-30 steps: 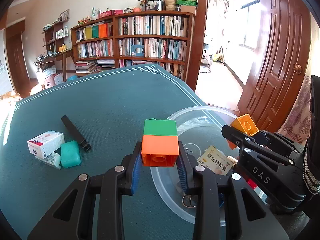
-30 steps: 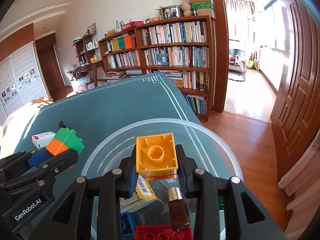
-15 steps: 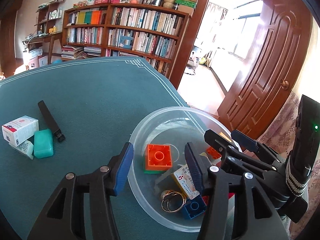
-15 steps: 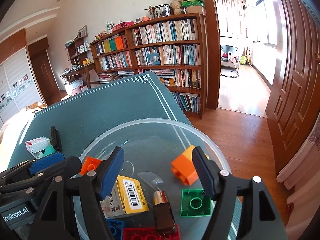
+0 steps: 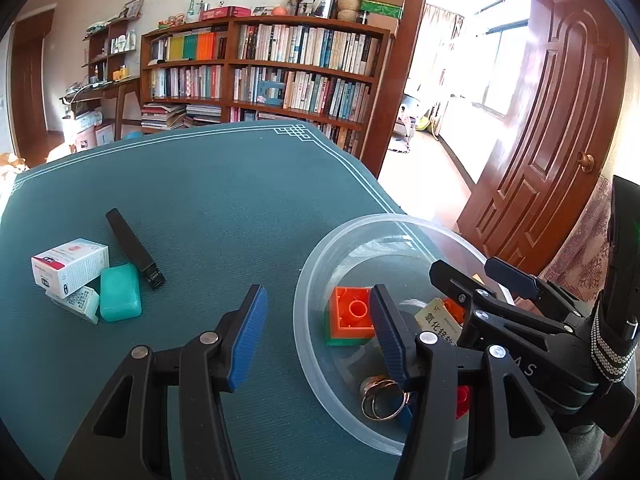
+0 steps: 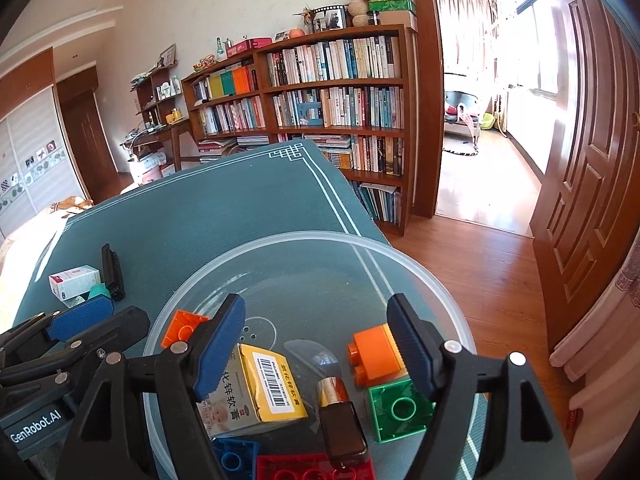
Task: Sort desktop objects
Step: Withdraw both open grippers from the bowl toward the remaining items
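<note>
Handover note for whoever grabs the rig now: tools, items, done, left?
Left tool: open, empty, at the bowl's rim.
Right tool: open, empty, over the bowl.
In the bowl: orange-green block, orange-yellow block, green block, yellow box, rings.
Left on the table: white box, teal case, black bar.

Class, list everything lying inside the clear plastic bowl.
Inside the clear plastic bowl: an orange-on-green block, an orange-yellow block, a green block, a yellow box, a brown bottle, rings, and blue and red bricks partly hidden by the grippers.
</note>
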